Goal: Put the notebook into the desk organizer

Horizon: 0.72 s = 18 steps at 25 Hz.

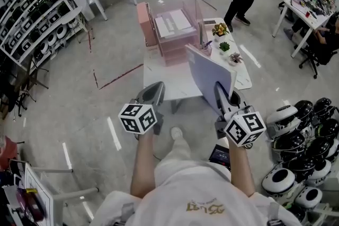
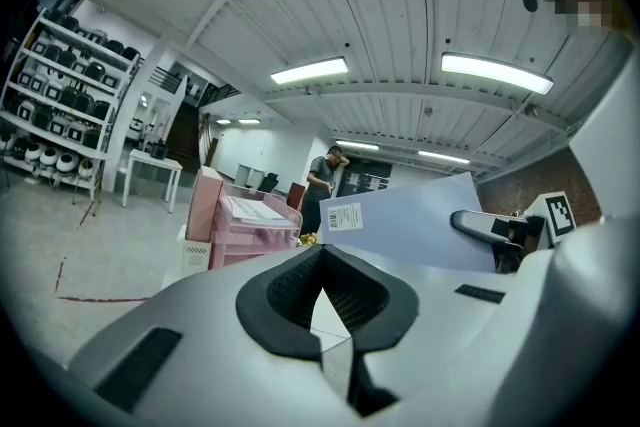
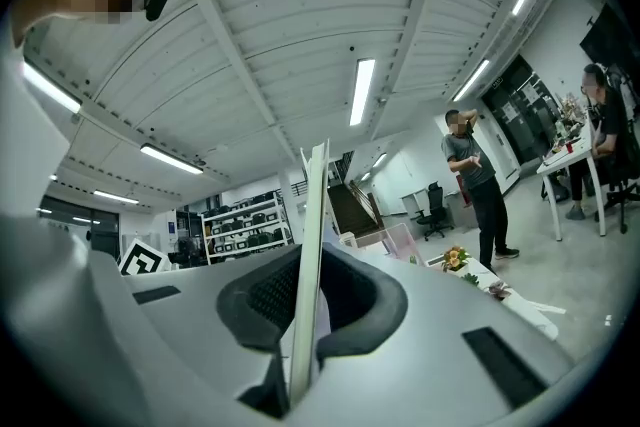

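My right hand-held gripper [image 1: 220, 93] was clenched on the lilac notebook [image 1: 208, 72], which stood on edge at centre right of the frame. The pink desk organizer [image 1: 174, 39] sat on the white table [image 1: 168, 86] at upper centre. My left hand-held gripper [image 1: 154, 91] was closed and empty.

Bright, even light comes from long ceiling tubes [image 2: 495, 73], glaring white in both gripper views. Those views bulge strongly and go black at the corners. The glossy floor [image 1: 74, 108] carries pale reflected streaks and soft shadows
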Motion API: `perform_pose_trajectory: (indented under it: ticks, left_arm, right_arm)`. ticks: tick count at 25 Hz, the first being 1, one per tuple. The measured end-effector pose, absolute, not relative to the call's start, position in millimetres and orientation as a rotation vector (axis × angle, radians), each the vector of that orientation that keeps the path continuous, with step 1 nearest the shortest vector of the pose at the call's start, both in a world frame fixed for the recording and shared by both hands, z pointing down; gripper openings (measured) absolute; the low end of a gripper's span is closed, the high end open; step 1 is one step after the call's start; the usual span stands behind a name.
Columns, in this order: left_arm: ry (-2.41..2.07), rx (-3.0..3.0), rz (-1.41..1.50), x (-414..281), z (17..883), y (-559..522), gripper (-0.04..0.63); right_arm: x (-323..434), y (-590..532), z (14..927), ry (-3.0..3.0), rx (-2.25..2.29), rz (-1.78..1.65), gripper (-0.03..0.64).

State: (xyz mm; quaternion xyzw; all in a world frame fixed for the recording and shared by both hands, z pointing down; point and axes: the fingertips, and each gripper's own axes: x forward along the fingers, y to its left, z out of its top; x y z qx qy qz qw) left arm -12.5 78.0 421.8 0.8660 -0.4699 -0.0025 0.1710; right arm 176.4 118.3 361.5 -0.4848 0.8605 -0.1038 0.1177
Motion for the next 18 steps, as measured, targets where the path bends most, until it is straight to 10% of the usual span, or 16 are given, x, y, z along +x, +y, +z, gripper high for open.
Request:
perform_pose_trajectory:
  ticks: [18]
  left_arm:
    - [-1.255,2.49,-0.056,-54.2,403.7,-162.9,0.018]
  right_arm:
    - [119.5,-98.4,297.6,2.459,-1.358,-0.225,0.043]
